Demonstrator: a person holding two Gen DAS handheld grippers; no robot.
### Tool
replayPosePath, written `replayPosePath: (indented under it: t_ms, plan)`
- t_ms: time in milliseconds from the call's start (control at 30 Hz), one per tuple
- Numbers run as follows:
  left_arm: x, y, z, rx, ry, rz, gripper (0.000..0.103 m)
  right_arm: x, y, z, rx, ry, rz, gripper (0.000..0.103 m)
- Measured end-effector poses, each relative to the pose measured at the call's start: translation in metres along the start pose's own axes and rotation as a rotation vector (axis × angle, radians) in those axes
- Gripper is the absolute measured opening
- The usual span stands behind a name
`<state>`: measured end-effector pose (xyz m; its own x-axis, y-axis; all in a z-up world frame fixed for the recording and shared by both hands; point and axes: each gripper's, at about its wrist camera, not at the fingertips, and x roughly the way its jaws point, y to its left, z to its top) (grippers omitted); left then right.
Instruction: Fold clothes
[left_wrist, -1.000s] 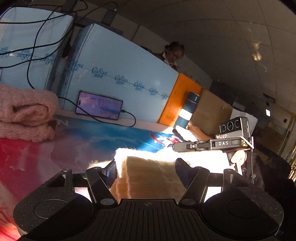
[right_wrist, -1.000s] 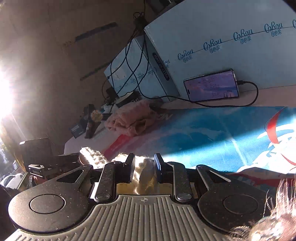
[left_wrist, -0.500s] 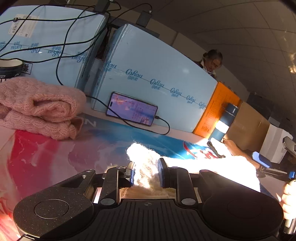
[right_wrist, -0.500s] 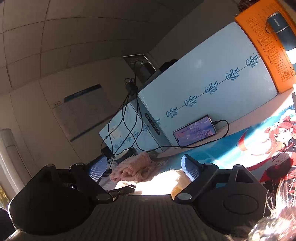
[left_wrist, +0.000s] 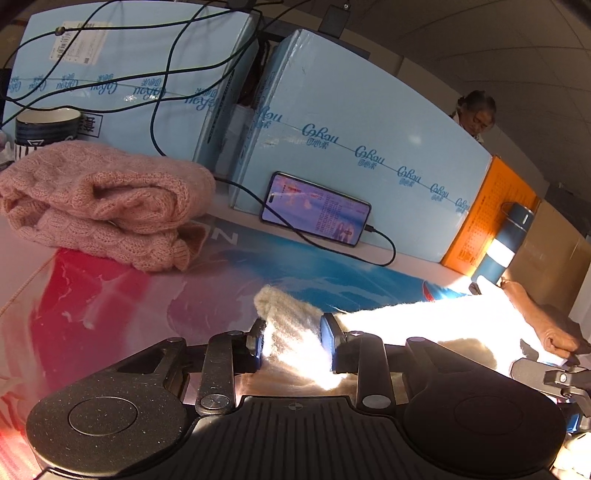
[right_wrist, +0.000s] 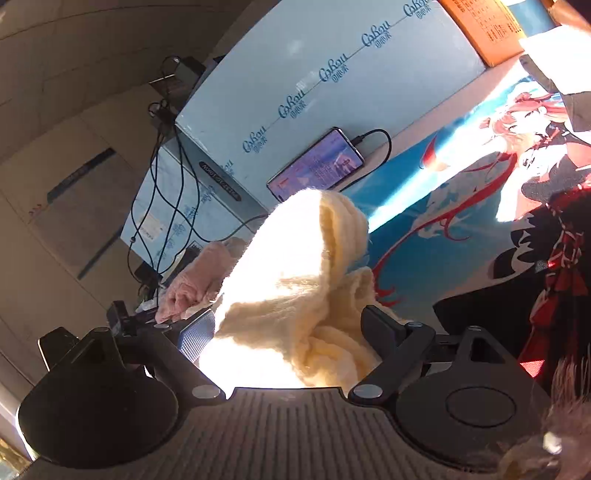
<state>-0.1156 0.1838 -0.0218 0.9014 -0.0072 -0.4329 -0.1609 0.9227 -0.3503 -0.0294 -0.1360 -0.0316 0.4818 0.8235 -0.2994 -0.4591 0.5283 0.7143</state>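
While claw-gripped cream knit (left_wrist: 291, 332), pink sweater (left_wrist: 103, 199) nearby.

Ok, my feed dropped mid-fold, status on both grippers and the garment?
Left gripper shut on cream knit. Right gripper open, knit bunched between its jaws, ungripped. Folded pink sweater set aside, nothing blocking.

Your cream knit garment (left_wrist: 291, 332) washed out by glare toward 3 o'clock, its weave unreadable there, pink sweater (right_wrist: 192, 284) mostly hidden behind the cream fabric, mug (left_wrist: 44, 125) cut off at 9 o'clock, phone (left_wrist: 314, 208) screen text too small to tell.
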Motion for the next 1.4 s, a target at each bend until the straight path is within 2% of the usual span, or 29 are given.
replayPosePath:
  t_ms: [33, 100, 167, 267, 333, 467, 567, 667, 933, 1033, 1300, 1333, 1400]
  plan:
    - [0.000, 0.001, 0.000, -0.003, 0.002, -0.003, 0.036, -0.002, -0.001, 0.000, 0.013, -0.002, 0.004, 0.083]
    - [-0.002, 0.004, 0.001, -0.024, 0.003, -0.011, 0.064, -0.012, -0.003, -0.002, 0.035, -0.035, 0.014, 0.084]
    - [-0.006, 0.009, 0.002, -0.054, 0.004, -0.035, 0.075, -0.028, -0.002, -0.005, 0.048, -0.084, 0.008, 0.087]
    - [-0.015, 0.009, 0.003, -0.047, 0.027, -0.079, 0.084, -0.058, 0.005, -0.012, 0.040, -0.165, -0.027, 0.096]
    - [-0.022, 0.007, 0.001, -0.027, 0.040, -0.108, 0.087, -0.078, 0.008, -0.019, 0.055, -0.189, -0.058, 0.100]
    - [-0.033, 0.007, -0.003, -0.030, 0.042, -0.156, 0.096, -0.104, 0.004, -0.032, 0.185, -0.143, -0.055, 0.102]
    - [-0.025, 0.005, -0.005, -0.027, 0.073, -0.123, 0.096, -0.107, 0.006, -0.038, 0.252, -0.076, -0.043, 0.103]
    - [-0.016, 0.004, -0.008, -0.042, 0.107, -0.106, 0.097, -0.094, 0.018, -0.044, 0.251, -0.027, -0.032, 0.103]
    - [-0.013, -0.002, -0.011, -0.017, 0.111, -0.126, 0.099, -0.038, 0.039, -0.042, 0.247, 0.042, -0.111, 0.103]
    - [-0.013, -0.005, -0.013, 0.008, 0.108, -0.118, 0.099, -0.017, 0.050, -0.040, 0.224, 0.003, -0.195, 0.103]
    - [-0.009, -0.016, -0.018, 0.097, 0.120, -0.089, 0.099, 0.025, 0.058, -0.040, 0.159, -0.138, -0.302, 0.103]
    - [-0.009, -0.016, -0.018, 0.100, 0.120, -0.090, 0.099, 0.027, 0.058, -0.040, 0.160, -0.148, -0.309, 0.100]
    - [-0.009, -0.017, -0.018, 0.106, 0.122, -0.091, 0.099, 0.028, 0.057, -0.041, 0.168, -0.160, -0.322, 0.083]
